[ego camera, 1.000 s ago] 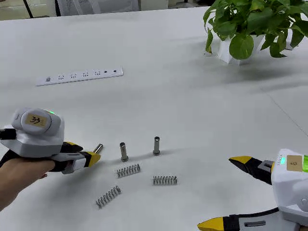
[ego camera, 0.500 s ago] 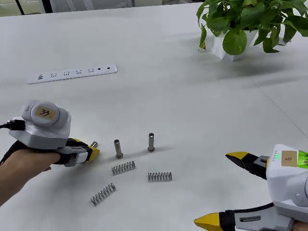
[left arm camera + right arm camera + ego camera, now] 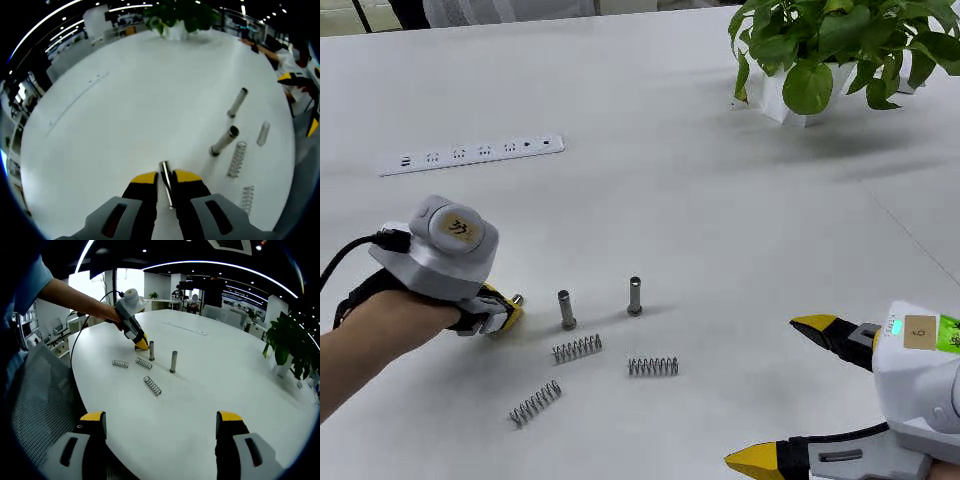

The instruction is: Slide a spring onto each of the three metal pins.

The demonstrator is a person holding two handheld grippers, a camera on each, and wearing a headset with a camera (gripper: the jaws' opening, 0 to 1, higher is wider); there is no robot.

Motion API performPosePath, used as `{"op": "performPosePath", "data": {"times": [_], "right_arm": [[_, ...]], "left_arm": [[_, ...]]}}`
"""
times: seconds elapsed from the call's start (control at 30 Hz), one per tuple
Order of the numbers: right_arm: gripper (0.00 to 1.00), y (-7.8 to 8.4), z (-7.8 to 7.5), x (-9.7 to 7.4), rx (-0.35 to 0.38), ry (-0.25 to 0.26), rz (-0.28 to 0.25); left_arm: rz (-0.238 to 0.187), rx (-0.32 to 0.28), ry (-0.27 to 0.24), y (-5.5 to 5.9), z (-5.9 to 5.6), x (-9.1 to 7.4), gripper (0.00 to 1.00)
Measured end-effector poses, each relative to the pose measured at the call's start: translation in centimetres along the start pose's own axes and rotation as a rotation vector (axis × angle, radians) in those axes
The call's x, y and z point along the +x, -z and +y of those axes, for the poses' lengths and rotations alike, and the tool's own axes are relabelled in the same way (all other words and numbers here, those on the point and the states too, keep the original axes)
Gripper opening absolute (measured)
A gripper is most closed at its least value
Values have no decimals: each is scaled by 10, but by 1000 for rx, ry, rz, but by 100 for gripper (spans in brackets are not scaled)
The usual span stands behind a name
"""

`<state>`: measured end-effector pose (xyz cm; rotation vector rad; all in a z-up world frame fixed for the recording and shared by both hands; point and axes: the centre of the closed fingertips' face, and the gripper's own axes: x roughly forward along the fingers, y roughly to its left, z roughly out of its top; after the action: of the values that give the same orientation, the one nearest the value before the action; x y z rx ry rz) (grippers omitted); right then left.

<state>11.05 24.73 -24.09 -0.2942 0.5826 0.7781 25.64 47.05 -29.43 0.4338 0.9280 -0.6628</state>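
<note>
**Ann:** What has moved?
**Ben:** The left gripper (image 3: 503, 314) has rolled over since a moment ago. Its round top now points up more, and it hides more of the held pin (image 3: 166, 184).
**Ann:** What are its fingers doing?
**Ben:** They pinch that pin. Its tip pokes out past the yellow ends, low over the white desk (image 3: 700, 230).
**Ann:** Where are the other pins?
**Ben:** The middle pin (image 3: 565, 309) stands just beside the left gripper. The right pin (image 3: 634, 296) stands near it. Both are bare.
**Ann:** And the springs?
**Ben:** All three lie flat on the desk in front of the pins: the left spring (image 3: 534, 402), the middle spring (image 3: 577, 348) and the right spring (image 3: 652, 366).
**Ann:** And the right gripper (image 3: 772, 392)?
**Ben:** It is well apart from them, with its fingers spread wide.
</note>
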Motion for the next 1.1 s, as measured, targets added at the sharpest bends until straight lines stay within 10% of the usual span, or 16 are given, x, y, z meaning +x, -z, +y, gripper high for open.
{"op": "performPosePath", "data": {"times": [0.1,0.4,0.63,1.1], "right_arm": [[91,-1,0,0,0,5,-4],[91,-1,0,0,-5,11,-3],[91,-1,1,1,-11,7,-7],[91,1,7,3,-45,-14,10]], "left_arm": [[35,55,-22,1,0,0,11],[54,-31,-25,2,1,0,8],[-44,-191,15,1,3,-2,8],[-165,-196,63,-8,2,-24,8]]}}
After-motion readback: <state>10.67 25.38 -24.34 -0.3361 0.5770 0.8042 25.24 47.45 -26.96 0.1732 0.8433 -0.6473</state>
